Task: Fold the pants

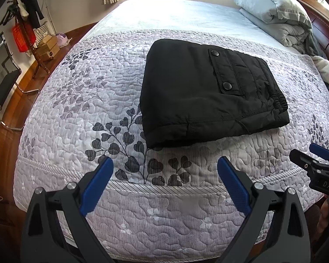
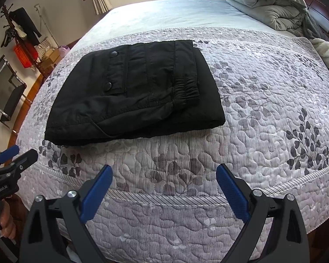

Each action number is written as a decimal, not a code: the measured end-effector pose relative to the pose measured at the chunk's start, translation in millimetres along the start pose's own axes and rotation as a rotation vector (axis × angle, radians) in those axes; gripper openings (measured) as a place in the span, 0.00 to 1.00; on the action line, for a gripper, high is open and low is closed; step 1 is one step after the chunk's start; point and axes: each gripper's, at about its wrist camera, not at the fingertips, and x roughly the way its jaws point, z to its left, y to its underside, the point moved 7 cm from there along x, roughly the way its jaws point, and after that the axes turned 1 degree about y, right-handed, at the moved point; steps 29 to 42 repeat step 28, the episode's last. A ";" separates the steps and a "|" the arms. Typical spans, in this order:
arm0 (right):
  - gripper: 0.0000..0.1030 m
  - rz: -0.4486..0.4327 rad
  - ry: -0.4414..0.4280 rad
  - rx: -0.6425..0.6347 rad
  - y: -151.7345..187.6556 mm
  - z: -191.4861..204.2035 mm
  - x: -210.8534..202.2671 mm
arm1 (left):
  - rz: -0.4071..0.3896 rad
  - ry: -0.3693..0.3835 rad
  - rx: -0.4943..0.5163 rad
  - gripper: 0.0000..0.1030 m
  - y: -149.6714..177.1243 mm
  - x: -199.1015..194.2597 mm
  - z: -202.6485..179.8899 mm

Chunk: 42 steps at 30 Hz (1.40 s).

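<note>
While both tools hang back over the near edge of the bed (image 1: 61, 100), the black pants (image 1: 199, 92) lie folded into a compact, roughly square packet on the quilted leaf-print bedspread (image 1: 81, 114), well clear of either gripper. The snap-button pocket flap (image 1: 221, 70) faces up and the gathered elastic waistband (image 2: 184, 87) sits on top toward the right side of the bundle, with a lower layer showing just past it; that layering suggests the legs were brought over the seat so the bulkier waist end ends uppermost and holds the stack flat.

The left gripper (image 1: 165, 177) has its blue-padded fingers (image 1: 96, 186) spread wide with nothing between them, pointing at the bedspread short of the pants. The right gripper (image 2: 164, 184) is the same: fingers (image 2: 232, 195) parted, empty, aimed at the bare quilt in front of the bundle. Each tool also shows at the edge of the other's view, side by side and apart.

Judging by the tidy edges and the tools' distance, the folding looks essentially finished, and the open, withdrawn stance reads as release rather than approach. A folded grey duvet (image 1: 272, 13) rests at the head of the bed, far from the work.
</note>
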 end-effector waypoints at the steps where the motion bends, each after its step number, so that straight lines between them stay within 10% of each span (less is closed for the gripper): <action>1: 0.93 0.000 -0.001 0.001 0.0 -0.3 0.1 | 0.000 -0.001 0.001 0.93 0.1 0.1 0.0; 42: 0.93 0.023 0.009 0.012 2.7 -5.8 5.6 | 0.016 -0.002 0.019 0.93 1.3 3.4 -3.1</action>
